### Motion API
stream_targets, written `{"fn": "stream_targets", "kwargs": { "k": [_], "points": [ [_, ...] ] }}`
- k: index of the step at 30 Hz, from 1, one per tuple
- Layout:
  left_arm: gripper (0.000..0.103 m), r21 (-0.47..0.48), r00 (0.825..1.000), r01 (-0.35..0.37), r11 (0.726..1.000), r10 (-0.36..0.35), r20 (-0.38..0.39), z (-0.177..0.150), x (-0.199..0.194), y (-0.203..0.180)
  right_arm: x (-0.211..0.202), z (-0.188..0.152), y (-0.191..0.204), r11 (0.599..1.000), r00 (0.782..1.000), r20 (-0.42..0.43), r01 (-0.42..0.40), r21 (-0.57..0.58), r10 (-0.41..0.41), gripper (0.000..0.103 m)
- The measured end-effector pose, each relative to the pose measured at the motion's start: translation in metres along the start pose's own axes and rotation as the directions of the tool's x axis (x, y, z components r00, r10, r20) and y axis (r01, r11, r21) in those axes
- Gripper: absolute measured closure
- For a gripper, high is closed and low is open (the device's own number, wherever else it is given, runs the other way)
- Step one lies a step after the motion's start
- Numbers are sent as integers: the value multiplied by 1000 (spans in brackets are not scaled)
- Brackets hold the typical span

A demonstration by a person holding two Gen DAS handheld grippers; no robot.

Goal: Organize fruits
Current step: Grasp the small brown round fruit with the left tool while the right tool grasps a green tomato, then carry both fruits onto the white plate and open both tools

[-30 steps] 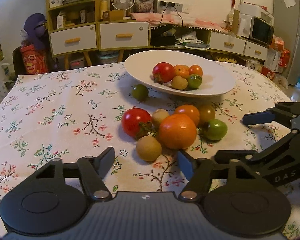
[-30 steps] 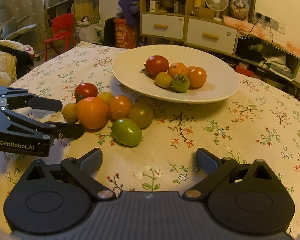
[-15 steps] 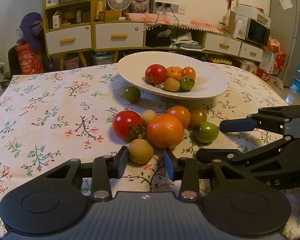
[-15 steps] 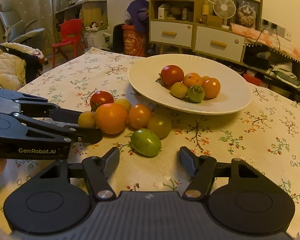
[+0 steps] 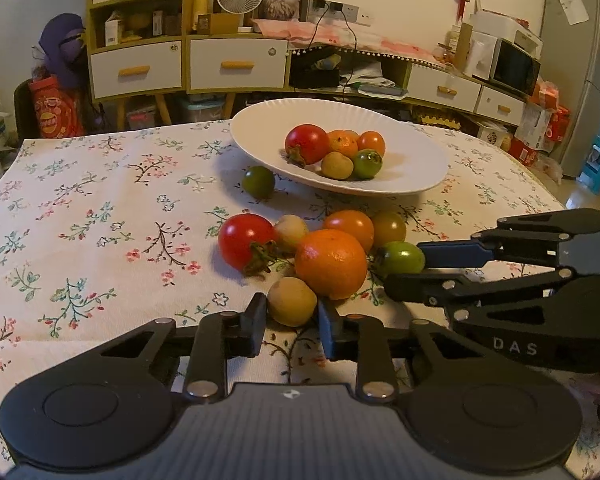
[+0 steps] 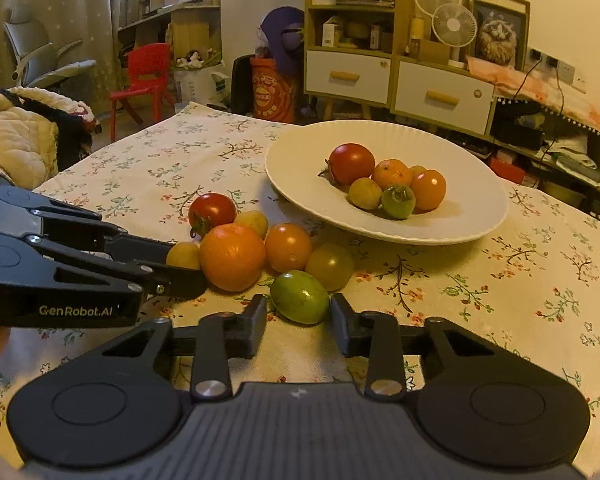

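We have our left gripper [image 5: 292,318] clamped on the small yellow fruit [image 5: 292,301] at the near edge of the pile on the floral tablecloth [image 5: 80,216]. Our right gripper [image 6: 299,312] is closing around the green tomato [image 6: 299,297], its fingers just beside it. The big orange [image 5: 331,263] sits between them, the white plate [image 5: 412,160] beyond.
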State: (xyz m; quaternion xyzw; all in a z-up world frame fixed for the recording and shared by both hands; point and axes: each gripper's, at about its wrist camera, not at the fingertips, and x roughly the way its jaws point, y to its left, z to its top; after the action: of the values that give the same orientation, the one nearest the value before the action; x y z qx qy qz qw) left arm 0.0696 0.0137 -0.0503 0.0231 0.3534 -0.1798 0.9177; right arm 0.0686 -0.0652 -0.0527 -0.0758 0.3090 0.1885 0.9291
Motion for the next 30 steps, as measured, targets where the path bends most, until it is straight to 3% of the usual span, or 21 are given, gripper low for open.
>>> {"fn": "stream_targets", "kwargs": {
  "k": [30],
  "points": [
    [83, -24, 998, 67, 997, -67, 20, 9, -23, -14, -23, 16, 5, 998, 997, 42, -64, 23, 63, 77]
  ]
}}
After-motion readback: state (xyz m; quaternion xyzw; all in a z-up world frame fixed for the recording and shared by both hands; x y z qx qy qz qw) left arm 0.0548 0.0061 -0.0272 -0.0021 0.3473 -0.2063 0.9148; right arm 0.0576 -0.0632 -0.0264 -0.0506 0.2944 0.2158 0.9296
